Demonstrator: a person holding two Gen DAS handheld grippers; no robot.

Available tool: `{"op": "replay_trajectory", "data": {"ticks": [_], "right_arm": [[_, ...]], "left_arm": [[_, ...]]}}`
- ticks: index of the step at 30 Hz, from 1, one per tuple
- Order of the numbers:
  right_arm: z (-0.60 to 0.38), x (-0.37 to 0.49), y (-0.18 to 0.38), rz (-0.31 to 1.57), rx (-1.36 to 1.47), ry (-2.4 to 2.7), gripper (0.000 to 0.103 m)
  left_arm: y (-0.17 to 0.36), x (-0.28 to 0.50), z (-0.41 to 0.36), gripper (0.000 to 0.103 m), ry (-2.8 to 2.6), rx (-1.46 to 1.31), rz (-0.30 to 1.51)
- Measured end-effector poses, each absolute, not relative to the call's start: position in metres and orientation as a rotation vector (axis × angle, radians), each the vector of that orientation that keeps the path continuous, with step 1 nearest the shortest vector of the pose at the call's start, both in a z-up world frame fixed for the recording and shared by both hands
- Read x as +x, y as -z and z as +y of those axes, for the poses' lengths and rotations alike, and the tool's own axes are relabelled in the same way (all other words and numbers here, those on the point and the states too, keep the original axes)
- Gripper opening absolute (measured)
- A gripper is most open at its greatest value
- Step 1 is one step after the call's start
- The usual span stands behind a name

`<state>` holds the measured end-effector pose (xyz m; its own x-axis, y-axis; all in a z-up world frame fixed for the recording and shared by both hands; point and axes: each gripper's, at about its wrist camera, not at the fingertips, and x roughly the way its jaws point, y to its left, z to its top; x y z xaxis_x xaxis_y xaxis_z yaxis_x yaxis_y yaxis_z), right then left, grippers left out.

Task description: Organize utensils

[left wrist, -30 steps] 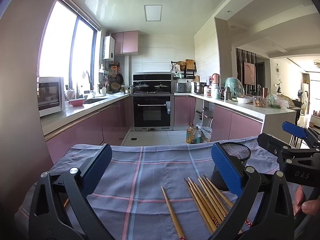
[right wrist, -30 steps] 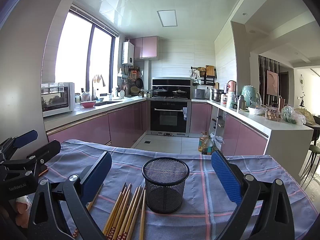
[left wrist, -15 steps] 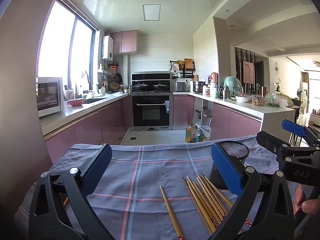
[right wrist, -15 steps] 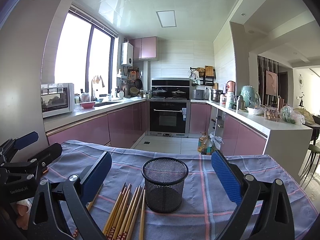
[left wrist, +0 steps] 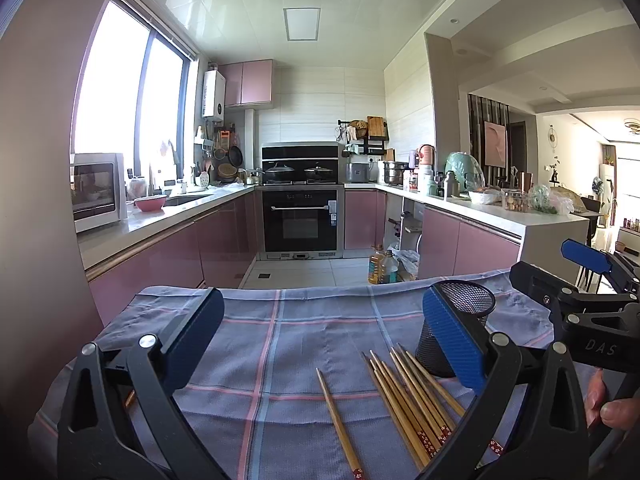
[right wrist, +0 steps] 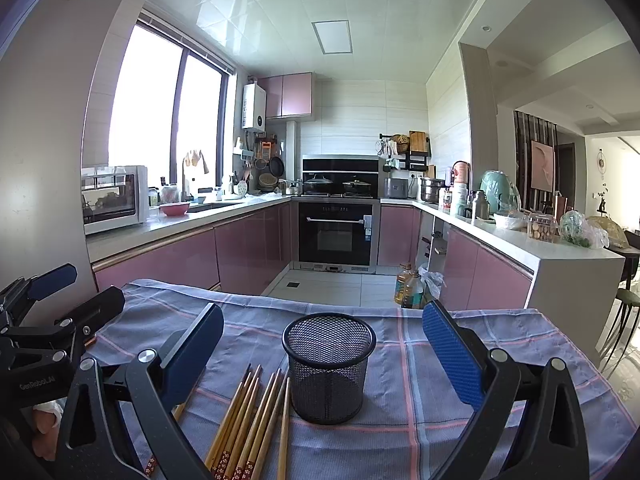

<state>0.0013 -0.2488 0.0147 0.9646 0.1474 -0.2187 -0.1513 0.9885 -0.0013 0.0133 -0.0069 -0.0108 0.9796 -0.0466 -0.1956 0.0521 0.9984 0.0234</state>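
A black mesh cup (right wrist: 329, 368) stands upright and empty on the blue checked cloth (right wrist: 440, 380); in the left wrist view the cup (left wrist: 460, 320) sits partly behind my right finger pad. Several bamboo chopsticks (right wrist: 248, 420) lie in a bundle just left of the cup, and the same chopsticks (left wrist: 412, 396) show in the left wrist view. One single chopstick (left wrist: 338, 420) lies apart, left of that bundle. My left gripper (left wrist: 324, 340) is open above the cloth, empty. My right gripper (right wrist: 324, 352) is open, framing the cup without touching it.
The cloth-covered table ends at a far edge (left wrist: 304, 290) with kitchen floor beyond. Pink cabinets line both sides, an oven (left wrist: 300, 220) stands at the back. Oil bottles (right wrist: 408, 286) sit on the floor. A hand (left wrist: 616, 412) holds the right gripper's handle.
Both views have shifted very slightly; the cup and chopsticks stay where they were and both grippers remain open.
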Motion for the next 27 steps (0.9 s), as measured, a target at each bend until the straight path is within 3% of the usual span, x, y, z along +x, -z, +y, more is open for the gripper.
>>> {"op": "replay_trajectory", "data": {"ticks": [27], "right_arm": [[-0.2486,0.0076,-0.0142,0.241,-0.017,-0.164,0.096]], "left_arm": [[0.0185,0.0129,-0.0100,0.098,0.059,0.029,0.218]]}}
